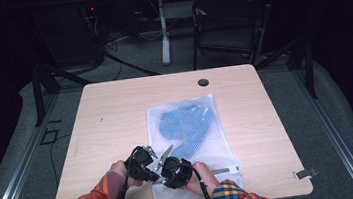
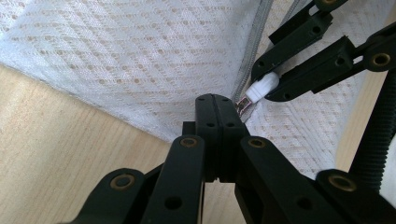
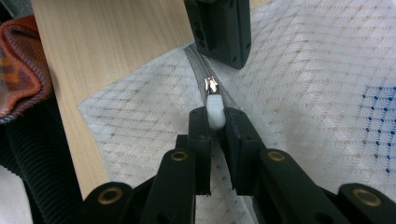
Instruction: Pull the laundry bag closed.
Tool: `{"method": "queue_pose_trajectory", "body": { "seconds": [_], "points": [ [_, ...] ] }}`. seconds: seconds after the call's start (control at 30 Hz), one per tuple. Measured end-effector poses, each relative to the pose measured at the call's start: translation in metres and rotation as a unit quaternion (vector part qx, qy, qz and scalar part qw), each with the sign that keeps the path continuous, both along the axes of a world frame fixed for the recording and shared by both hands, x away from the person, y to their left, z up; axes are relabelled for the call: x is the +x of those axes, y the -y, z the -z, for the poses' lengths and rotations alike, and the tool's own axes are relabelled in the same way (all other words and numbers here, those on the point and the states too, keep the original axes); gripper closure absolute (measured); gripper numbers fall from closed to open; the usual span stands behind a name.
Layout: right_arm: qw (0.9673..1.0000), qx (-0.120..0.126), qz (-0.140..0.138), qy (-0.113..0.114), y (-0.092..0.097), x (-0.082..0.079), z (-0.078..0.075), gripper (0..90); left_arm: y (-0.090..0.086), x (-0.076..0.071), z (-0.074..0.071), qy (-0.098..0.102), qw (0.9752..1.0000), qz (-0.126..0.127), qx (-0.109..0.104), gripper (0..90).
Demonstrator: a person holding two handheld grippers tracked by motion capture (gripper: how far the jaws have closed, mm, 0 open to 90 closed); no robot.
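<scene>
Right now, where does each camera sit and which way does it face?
High view: above the person's side, looking forward and down on the table and mesh bag; forearms and both hands show.
Left gripper view: rides the left gripper, facing the bag's zipper; its shut jaws show.
Right gripper view: rides the right gripper, jaws clamping the white zipper pull.
Both gripper views share that pull.

Mesh bag point(image 1: 189, 143) on table point(image 1: 111, 122), garment point(image 1: 185, 126) inside.

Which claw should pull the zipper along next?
The right claw, probably: it is shut on the white zipper pull. The left claw is shut on the mesh bag beside the zipper, holding it.
</scene>
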State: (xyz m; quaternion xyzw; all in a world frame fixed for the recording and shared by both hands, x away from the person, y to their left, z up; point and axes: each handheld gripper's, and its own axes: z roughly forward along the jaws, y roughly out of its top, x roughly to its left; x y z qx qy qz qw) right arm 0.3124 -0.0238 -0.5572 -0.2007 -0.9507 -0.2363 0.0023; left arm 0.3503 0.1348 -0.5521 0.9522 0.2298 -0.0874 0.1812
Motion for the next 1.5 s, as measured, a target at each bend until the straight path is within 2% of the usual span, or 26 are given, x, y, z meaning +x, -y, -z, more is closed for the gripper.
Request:
{"method": "queue_pose_trajectory", "body": {
  "seconds": [0.03,0.07,0.1,0.2,0.27,0.33,0.37,0.4,0.43,0.57,0.6,0.63,0.67,0.87,0.9,0.93,0.97,1.43,1.5],
  "points": [
    [1.0,0.004,0.002,-0.002,0.0,0.0,0.001,81.8,0.0,-0.001,0.001,-0.004,0.9999,-0.012,-0.008,90.0],
    [1.0,0.004,0.005,-0.004,-0.001,-0.001,0.0,81.7,-0.001,-0.001,0.001,-0.005,0.9999,-0.015,-0.006,90.0],
    [1.0,0.005,0.004,-0.001,-0.001,-0.001,0.001,81.7,-0.001,0.0,0.002,-0.01,0.9995,-0.024,-0.018,90.0],
    [1.0,0.006,0.004,-0.001,-0.001,-0.001,0.001,81.8,-0.003,0.0,0.0,-0.031,0.9984,-0.029,-0.038,90.0],
    [1.0,0.008,0.005,0.0,-0.001,0.0,0.001,81.7,-0.001,-0.001,0.001,-0.032,0.9987,-0.022,-0.032,90.0],
    [1.0,0.004,0.005,0.001,-0.001,0.0,0.001,81.8,-0.002,0.002,0.002,-0.03,0.9995,0.002,-0.009,90.0],
    [1.0,0.001,0.005,0.001,-0.002,-0.001,0.0,81.8,-0.002,0.001,0.002,-0.031,0.9994,-0.004,-0.012,90.0],
    [1.0,0.0,0.004,0.001,-0.002,-0.001,0.0,81.9,-0.002,0.001,0.002,-0.025,0.9996,0.001,-0.008,90.0],
    [1.0,-0.001,0.004,0.0,-0.002,-0.001,0.0,81.8,0.007,-0.012,0.006,-0.028,0.9942,-0.09,-0.052,90.0],
    [0.9998,-0.01,0.011,-0.01,-0.001,-0.001,-0.001,81.9,0.01,-0.016,0.007,-0.023,0.9925,-0.106,-0.057,90.0],
    [0.9999,-0.01,0.008,-0.011,-0.001,-0.001,-0.001,81.8,0.013,-0.018,0.008,-0.017,0.9897,-0.124,-0.068,90.0],
    [0.9998,-0.009,0.008,-0.013,0.001,0.0,-0.002,81.9,0.014,-0.019,0.009,-0.016,0.9888,-0.13,-0.071,90.0],
    [0.9995,-0.003,0.002,-0.032,0.002,0.001,-0.001,81.8,0.014,-0.02,0.009,-0.016,0.9885,-0.133,-0.071,90.0],
    [0.9993,-0.02,0.002,-0.031,0.006,0.003,-0.003,81.8,0.012,-0.018,0.008,-0.019,0.9902,-0.122,-0.066,90.0],
    [0.9992,-0.022,0.004,-0.032,0.006,0.003,-0.004,81.8,-0.004,0.008,-0.004,-0.004,0.9947,0.092,0.046,90.0],
    [0.9996,-0.018,-0.003,-0.022,0.006,0.004,-0.003,81.8,0.002,-0.005,0.002,-0.015,0.9997,-0.013,-0.012,90.0],
    [0.9999,-0.012,0.004,-0.009,0.006,0.003,-0.002,81.8,0.002,-0.005,0.002,-0.016,0.9997,-0.012,-0.011,90.0],
    [0.9997,-0.016,0.014,-0.009,0.016,0.004,-0.004,81.8,0.001,-0.005,0.002,-0.019,0.9997,-0.011,-0.01,90.0],
    [0.9997,-0.017,0.014,-0.008,0.018,0.004,-0.004,81.8,0.0,-0.003,0.001,-0.019,0.9998,-0.003,-0.006,90.0]
  ]
}}
